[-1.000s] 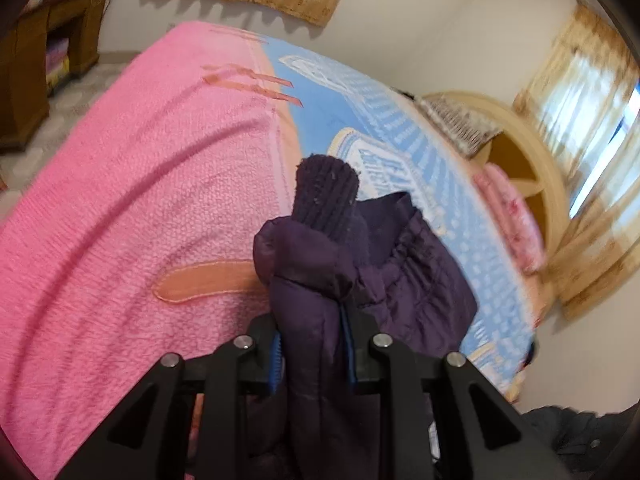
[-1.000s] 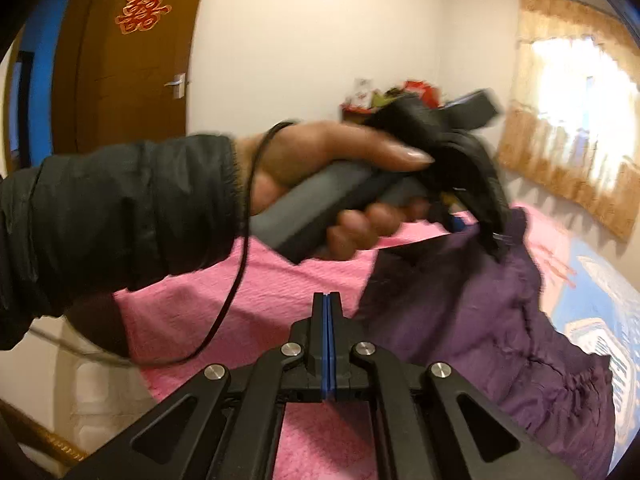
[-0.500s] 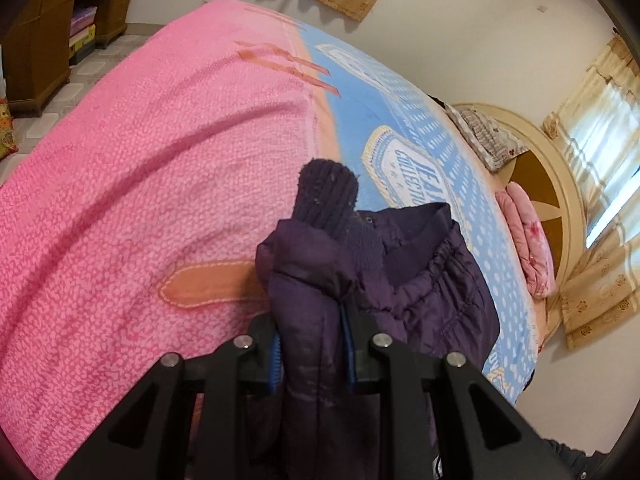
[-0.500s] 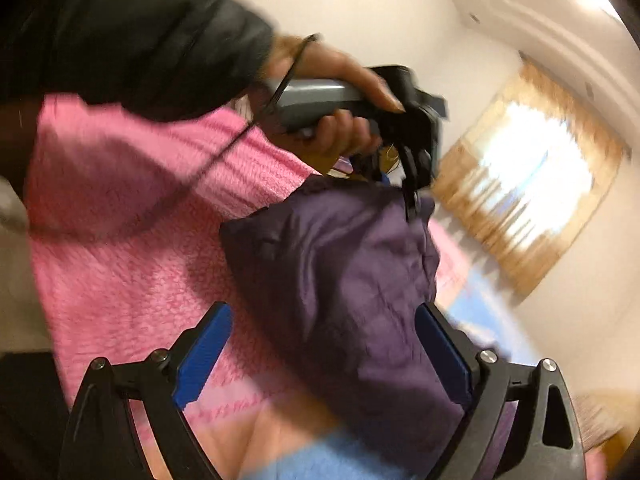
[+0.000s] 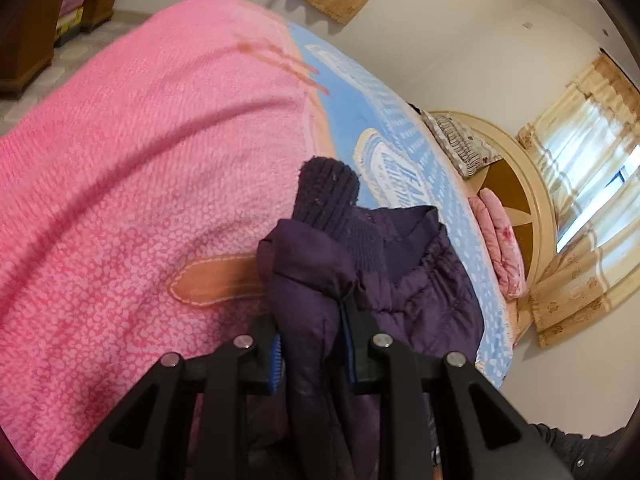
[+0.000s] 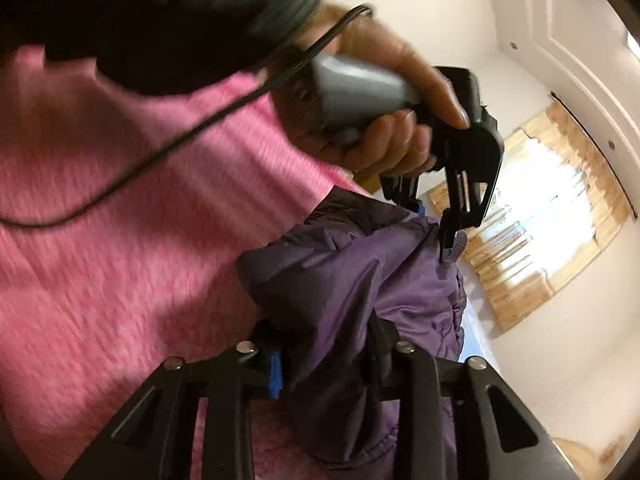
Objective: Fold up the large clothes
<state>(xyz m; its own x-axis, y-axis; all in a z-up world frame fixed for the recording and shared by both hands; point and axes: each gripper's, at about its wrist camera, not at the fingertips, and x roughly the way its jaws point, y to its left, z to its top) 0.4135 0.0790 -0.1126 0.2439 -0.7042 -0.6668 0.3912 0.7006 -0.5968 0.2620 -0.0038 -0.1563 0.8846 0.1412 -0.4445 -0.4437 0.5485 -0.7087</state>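
My bed (image 5: 120,168) fills most of what I see: a wide mattress under a pink, nubbly fleece blanket, with a pale blue printed panel (image 5: 404,148) running along its far side toward one o'clock. A tan stitched leather-look tab (image 5: 216,284) lies on the pink at about nine o'clock from my left tongs. White walls close the room. Gold patterned curtains (image 5: 580,184) hang at a bright window at three o'clock, and another gold valance crosses the top at twelve. A round cream wooden headboard (image 5: 516,184) stands at two o'clock, with a folded pink quilt (image 5: 500,248) and a grey patterned pillow (image 5: 456,140) against it. A brown wooden cabinet (image 5: 36,20) sits on the tiled floor at ten o'clock.

The dark purple padded jacket (image 5: 420,288) is bunched on the bed where pink meets blue, its ribbed knit cuff (image 5: 328,196) sticking up toward twelve.

My left tongs (image 5: 314,354) are clamped on a fold of the jacket's sleeve. My right tongs (image 6: 326,364) have just been closing, and their pads now pinch another fold of the purple fabric. In the right view my left hand (image 6: 384,120), in a black sleeve (image 6: 168,12), holds its grey handle at one o'clock, with a black cable (image 6: 168,148) trailing over the pink blanket.
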